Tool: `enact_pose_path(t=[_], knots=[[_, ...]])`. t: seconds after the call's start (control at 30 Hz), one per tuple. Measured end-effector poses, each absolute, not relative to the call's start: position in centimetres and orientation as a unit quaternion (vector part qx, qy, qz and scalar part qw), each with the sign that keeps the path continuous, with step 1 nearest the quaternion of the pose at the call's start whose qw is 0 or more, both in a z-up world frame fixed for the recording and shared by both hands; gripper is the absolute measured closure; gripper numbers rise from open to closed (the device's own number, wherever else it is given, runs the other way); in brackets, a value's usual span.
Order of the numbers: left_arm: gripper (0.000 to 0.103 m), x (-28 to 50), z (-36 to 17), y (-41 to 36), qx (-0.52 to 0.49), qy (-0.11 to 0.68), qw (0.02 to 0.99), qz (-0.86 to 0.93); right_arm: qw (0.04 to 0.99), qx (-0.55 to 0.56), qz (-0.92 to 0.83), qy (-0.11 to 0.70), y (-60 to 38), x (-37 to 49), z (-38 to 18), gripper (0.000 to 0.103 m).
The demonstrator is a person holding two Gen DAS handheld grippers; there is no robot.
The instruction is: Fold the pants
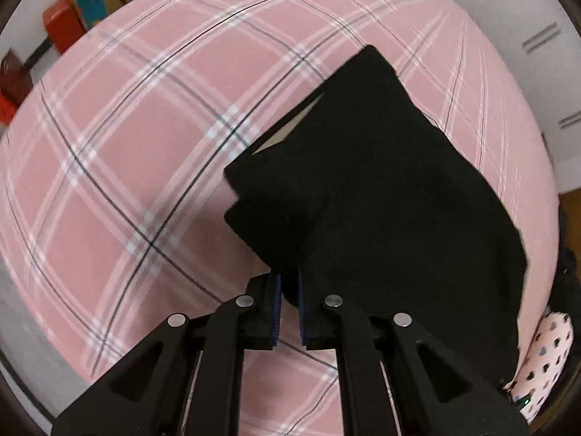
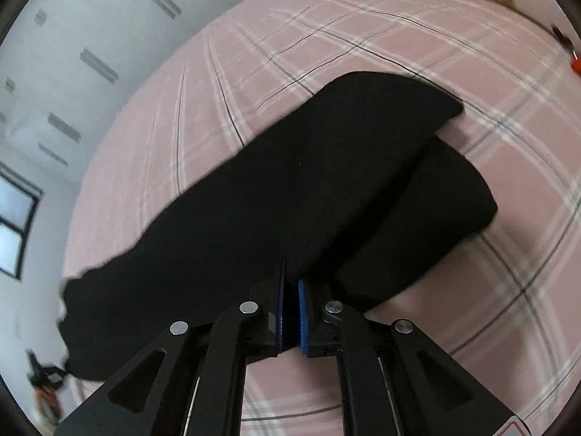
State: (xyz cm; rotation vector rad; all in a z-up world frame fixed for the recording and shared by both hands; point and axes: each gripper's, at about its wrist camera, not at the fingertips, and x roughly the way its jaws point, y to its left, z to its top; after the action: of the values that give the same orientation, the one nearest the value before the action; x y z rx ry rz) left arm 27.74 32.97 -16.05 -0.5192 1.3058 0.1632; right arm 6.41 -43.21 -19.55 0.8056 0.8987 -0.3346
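Pants point(image 1: 381, 189): black, half lifted over the pink plaid bed point(image 1: 127, 145).
Left gripper point(image 1: 288, 283): pinched tight on one pants edge.
Right gripper point(image 2: 290, 283): pinched tight on the other edge.
Doing it well: move both together, keep cloth flat, line up edges, set down softly.

Pink plaid bedsheet point(image 1: 145, 167) spreads across bed, crossed by white and dark stripes. Row of books point(image 1: 87, 0) — red, teal, tan spines — stands beyond far edge. White wall point(image 2: 72, 72) with short grey dashes rises behind bed; dark-framed window point(image 2: 14, 232) at left of right wrist view. Polka-dot pillow point(image 1: 544, 356) lies at bed's edge, lower right in left wrist view.
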Motion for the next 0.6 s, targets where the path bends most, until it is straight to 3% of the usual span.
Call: enact_pose_path(t=[0.1,0.17,0.23,0.27,0.3,0.33,0.37,0.53,0.6], knots=[[0.095,28.1,-15.8,32.7,-0.229,0.592,0.769,0.072,0.797,0.395,-0.154,0.429,-43.7,7.0,-19.4,0.091],[0.094,28.4,-15.4,32.2,-0.208,0.591,0.776,0.069,0.8,0.394,-0.164,0.422,-44.0,7.3,-18.2,0.076],[0.091,28.5,-15.3,31.3,-0.18,0.595,0.781,0.069,0.803,0.409,-0.185,0.391,-44.7,6.5,-17.7,0.033],[0.09,28.5,-15.4,31.1,-0.174,0.596,0.781,0.069,0.798,0.414,-0.194,0.392,-44.9,6.3,-18.0,0.032],[0.09,28.4,-15.5,30.9,-0.172,0.593,0.784,0.067,0.795,0.422,-0.186,0.394,-45.3,6.4,-18.5,0.04],[0.09,28.2,-15.3,31.1,-0.171,0.587,0.788,0.067,0.798,0.424,-0.172,0.394,-45.7,6.3,-18.6,0.084],[0.09,28.0,-15.1,31.1,-0.171,0.58,0.794,0.066,0.798,0.418,-0.168,0.4,-45.7,6.5,-18.6,0.099],[0.092,28.4,-13.6,31.2,-0.164,0.546,0.819,0.065,0.85,0.372,-0.165,0.333,-45.2,5.8,-14.0,0.099],[0.09,28.8,-13.8,31.4,-0.165,0.548,0.817,0.067,0.845,0.333,-0.203,0.367,-45.0,5.4,-15.1,0.099]])
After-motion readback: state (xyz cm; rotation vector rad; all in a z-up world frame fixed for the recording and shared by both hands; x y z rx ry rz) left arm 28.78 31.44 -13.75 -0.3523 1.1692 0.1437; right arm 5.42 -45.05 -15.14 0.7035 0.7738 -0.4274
